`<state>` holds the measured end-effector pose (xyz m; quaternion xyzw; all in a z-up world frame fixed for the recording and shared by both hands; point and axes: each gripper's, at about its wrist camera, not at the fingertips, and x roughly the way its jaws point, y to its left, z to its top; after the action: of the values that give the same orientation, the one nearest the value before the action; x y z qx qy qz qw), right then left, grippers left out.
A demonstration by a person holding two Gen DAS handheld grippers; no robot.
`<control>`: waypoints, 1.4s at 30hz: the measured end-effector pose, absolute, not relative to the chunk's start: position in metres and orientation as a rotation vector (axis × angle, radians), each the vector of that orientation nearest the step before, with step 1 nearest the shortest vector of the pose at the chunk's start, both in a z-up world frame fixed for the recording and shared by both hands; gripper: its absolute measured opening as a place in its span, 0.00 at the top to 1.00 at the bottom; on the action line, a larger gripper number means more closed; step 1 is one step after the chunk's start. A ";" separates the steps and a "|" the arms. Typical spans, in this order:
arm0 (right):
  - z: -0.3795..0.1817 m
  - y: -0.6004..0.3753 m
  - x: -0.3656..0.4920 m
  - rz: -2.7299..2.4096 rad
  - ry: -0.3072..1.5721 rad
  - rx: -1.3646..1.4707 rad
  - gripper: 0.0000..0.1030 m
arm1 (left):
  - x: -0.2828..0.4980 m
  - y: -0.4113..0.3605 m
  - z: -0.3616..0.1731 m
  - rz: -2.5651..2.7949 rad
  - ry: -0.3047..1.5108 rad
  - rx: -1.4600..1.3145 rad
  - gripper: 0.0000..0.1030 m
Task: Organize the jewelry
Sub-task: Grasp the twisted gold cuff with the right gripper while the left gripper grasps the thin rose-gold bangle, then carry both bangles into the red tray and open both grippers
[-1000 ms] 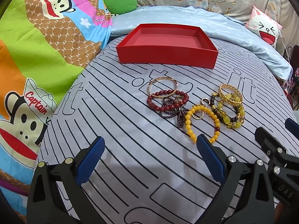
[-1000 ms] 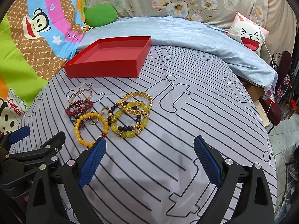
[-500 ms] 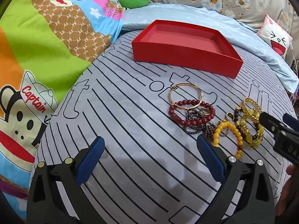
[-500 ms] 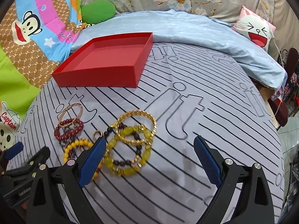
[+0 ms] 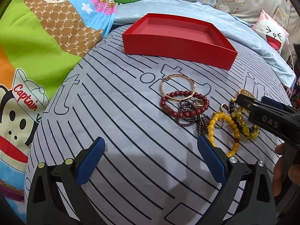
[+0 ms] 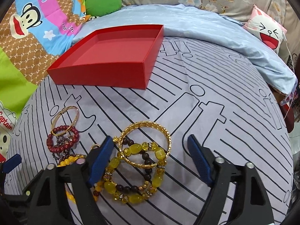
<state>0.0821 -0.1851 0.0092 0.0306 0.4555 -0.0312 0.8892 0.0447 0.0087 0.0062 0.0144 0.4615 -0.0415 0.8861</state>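
Observation:
An empty red box (image 5: 178,45) (image 6: 101,75) sits at the far side of the striped sheet. Near it lie a thin gold bangle (image 5: 162,86), a dark red bead bracelet (image 5: 168,109) and a yellow bead bracelet (image 5: 211,125). My right gripper (image 6: 150,138) hangs low over a textured gold bangle (image 6: 146,124) and yellow-and-brown bead bracelets (image 6: 135,148). Its jaws are closing with these between them; the right pad stands clear of the bangle. One of its black fingers (image 5: 245,101) shows in the left wrist view. My left gripper (image 5: 151,140) is open over bare sheet, left of the pile.
A monkey-print blanket (image 5: 37,46) covers the left side. A light blue quilt (image 6: 206,30) lies behind the box, with a green cushion (image 6: 102,3) and a cat-face pillow (image 6: 266,30) further back. The bed drops off at the right edge (image 6: 288,116).
My right gripper has come forward and down over the gold bangle and yellow beads, and its jaws have narrowed. The left gripper has shifted slightly, so the jewelry sits further right in its view.

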 end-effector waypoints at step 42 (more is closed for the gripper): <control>0.022 -0.198 0.076 -0.062 0.918 0.126 0.45 | 0.124 -0.024 0.003 -0.247 0.967 -0.014 0.48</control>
<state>0.0763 -0.1981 0.0220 0.0605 0.4428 -0.0300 0.8941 0.1235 -0.0243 0.0027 -0.0065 0.4639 -0.1183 0.8779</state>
